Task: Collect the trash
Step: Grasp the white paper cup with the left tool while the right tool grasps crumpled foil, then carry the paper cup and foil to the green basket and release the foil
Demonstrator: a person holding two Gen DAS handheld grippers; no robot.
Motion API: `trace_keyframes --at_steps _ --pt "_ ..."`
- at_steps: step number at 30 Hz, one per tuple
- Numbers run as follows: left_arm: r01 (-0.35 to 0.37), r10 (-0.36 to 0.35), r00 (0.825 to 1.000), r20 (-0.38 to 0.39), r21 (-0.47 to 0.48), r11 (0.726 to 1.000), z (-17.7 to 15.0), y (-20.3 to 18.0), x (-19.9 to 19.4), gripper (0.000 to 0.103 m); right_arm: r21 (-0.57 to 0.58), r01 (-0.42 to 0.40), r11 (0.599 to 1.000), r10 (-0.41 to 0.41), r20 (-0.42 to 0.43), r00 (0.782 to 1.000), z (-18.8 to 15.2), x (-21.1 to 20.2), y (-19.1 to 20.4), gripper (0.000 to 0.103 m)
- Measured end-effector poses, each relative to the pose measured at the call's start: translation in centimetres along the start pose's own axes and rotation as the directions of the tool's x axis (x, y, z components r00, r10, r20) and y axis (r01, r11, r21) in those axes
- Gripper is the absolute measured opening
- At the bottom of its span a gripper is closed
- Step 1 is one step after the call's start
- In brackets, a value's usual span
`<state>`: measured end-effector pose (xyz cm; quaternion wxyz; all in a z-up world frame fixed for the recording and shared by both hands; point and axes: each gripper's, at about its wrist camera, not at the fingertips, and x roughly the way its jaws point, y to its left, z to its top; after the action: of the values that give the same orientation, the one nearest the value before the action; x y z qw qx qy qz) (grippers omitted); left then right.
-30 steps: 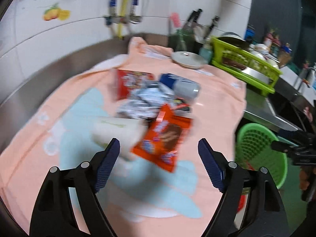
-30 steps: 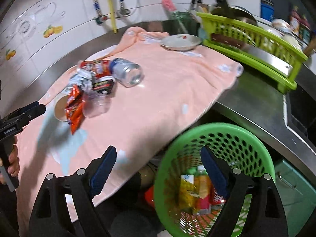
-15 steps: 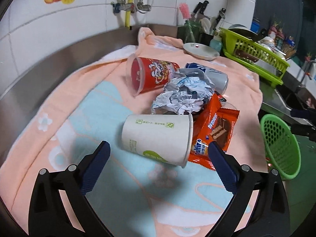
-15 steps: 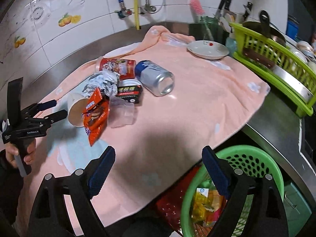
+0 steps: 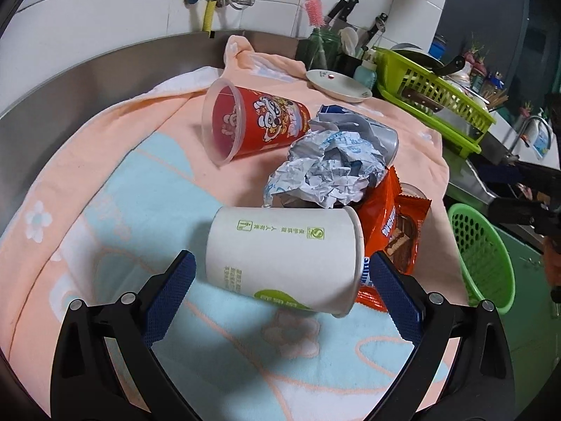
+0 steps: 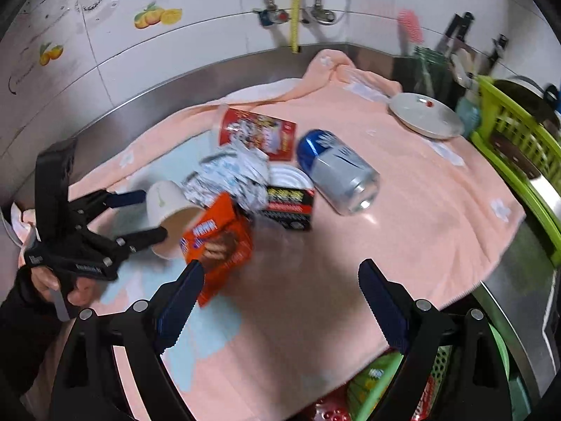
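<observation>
A white paper cup (image 5: 280, 256) lies on its side on the peach towel (image 5: 140, 182). My left gripper (image 5: 280, 291) is open, one finger on each side of the cup, pads clear of it. Behind the cup sit crumpled paper (image 5: 326, 172), an orange snack wrapper (image 5: 392, 224), a red plastic cup (image 5: 256, 126) and a blue-and-silver can (image 6: 336, 172). A black box (image 6: 289, 207) lies by the can. My right gripper (image 6: 280, 298) hangs open over bare towel near the wrapper (image 6: 217, 242), holding nothing. A green basket (image 6: 438, 361) with trash is below it.
A white plate (image 6: 426, 115) rests at the towel's far end. A green dish rack (image 5: 431, 101) and a knife holder (image 5: 326, 49) stand on the right. Tiled wall and pipes (image 6: 296, 10) close the back. A hand (image 6: 70, 284) holds the left gripper.
My left gripper came down and closer to the white cup and its jaws widened around it. The right gripper swung left from above the green basket to above the towel.
</observation>
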<state>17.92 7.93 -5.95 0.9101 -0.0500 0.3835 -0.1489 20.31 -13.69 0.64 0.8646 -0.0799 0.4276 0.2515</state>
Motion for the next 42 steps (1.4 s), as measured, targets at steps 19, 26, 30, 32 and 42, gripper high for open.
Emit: trace_keyframes --at_steps 19,26,30,32,42 --pt "0.026 -0.027 0.998 0.054 0.021 0.999 -0.4 0.1 -0.5 0.085 -0.068 -0.086 0.994 0.085 -0.016 0.996 6.9 6.7 3.8 0.089" --pt "0.038 -0.037 0.997 0.07 -0.006 0.999 -0.7 0.8 -1.6 0.085 -0.081 -0.057 0.995 0.053 -0.055 0.997 7.4 9.5 4.1 0.089" --pt "0.031 -0.031 0.997 0.075 -0.001 1.0 -0.9 0.9 -2.0 0.085 -0.079 -0.053 0.995 0.048 -0.068 0.997 7.2 10.5 4.2 0.079" --pt "0.024 -0.023 0.997 0.075 -0.004 1.0 -0.9 0.9 -2.0 0.085 -0.062 -0.071 0.996 0.066 -0.082 0.994 7.1 10.8 4.2 0.067" --pt "0.003 0.0 0.994 0.107 -0.027 1.0 -0.7 1.1 -3.7 0.085 -0.067 -0.088 0.994 0.086 -0.024 0.996 6.5 8.2 5.3 0.05"
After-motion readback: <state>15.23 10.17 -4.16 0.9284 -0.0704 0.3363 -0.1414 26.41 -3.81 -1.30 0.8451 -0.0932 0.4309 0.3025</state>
